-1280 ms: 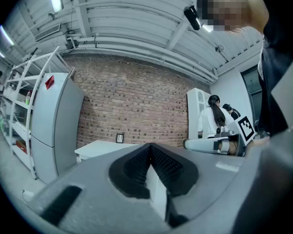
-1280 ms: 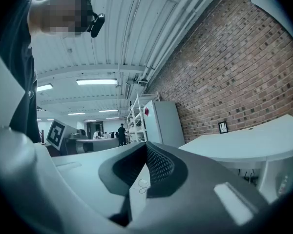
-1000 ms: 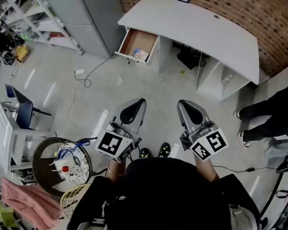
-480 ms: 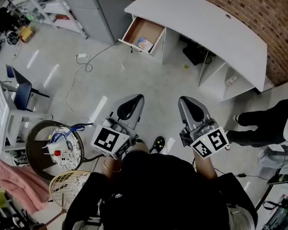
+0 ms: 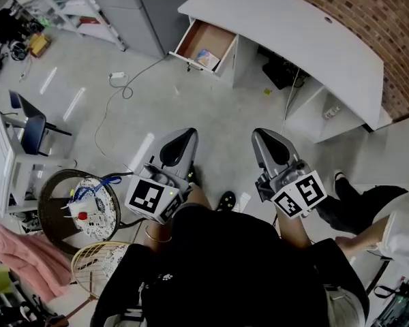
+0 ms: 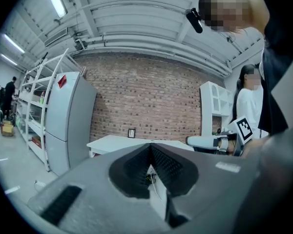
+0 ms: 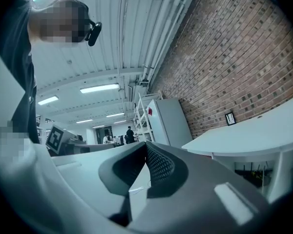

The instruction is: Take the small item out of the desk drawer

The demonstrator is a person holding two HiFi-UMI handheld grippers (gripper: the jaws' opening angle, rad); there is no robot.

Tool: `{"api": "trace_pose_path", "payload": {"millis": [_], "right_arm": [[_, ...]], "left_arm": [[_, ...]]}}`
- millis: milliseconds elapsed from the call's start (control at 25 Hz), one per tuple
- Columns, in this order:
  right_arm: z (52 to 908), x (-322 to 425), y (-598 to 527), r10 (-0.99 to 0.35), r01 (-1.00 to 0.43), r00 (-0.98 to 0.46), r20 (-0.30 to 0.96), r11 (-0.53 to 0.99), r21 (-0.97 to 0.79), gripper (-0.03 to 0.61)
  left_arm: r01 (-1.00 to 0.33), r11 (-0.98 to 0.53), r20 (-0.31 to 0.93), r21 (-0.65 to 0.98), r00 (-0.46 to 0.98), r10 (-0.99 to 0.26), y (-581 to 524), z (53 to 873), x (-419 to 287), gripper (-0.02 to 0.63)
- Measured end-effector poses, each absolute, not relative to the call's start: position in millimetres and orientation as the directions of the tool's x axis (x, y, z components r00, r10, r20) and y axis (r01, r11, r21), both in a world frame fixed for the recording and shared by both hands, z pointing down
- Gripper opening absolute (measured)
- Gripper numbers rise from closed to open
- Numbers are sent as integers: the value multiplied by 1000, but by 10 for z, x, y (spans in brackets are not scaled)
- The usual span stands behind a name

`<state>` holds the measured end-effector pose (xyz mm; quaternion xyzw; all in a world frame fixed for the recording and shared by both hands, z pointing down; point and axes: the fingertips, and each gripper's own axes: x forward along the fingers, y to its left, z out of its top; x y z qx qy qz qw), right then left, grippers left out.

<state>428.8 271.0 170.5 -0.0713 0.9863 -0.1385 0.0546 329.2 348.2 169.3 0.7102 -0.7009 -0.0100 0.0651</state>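
Judging by the scene, this is the approach: the left gripper (image 5: 186, 135) and right gripper (image 5: 260, 135), both closed on nothing, hang well short of the open drawer (image 5: 200, 35), so reaching its small item (image 5: 206, 59) calls for walking closer.

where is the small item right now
In the head view, upper centre, the small item lies in the open drawer at the left end of the white desk, near the drawer's front, right of the grey cabinet.

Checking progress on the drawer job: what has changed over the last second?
The bystander's legs moved down the head view at the right. Nothing was taken hold of or let go. Unchanged: left gripper and right gripper shut, empty, short of the desk; drawer open, item inside.
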Motion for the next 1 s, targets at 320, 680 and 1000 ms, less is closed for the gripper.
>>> {"api": "trace_pose_path", "payload": {"millis": [320,680,1000], "right_arm": [[1663,4033,2513,-226,-196,-971,-79,940,-280,8],[1674,3567,2269,-296,-266,-953,-65,920,-288,8],[1698,3090,2117,-319,-294,-947,-44,913,-284,9]], "left_arm": [[-991,-74,48,116,80,-996,3182,1590,2967,-3],[-983,-132,55,124,140,-989,2844,1631,2405,-3],[-980,-148,59,136,157,-986,2679,1695,1888,-3]]}}
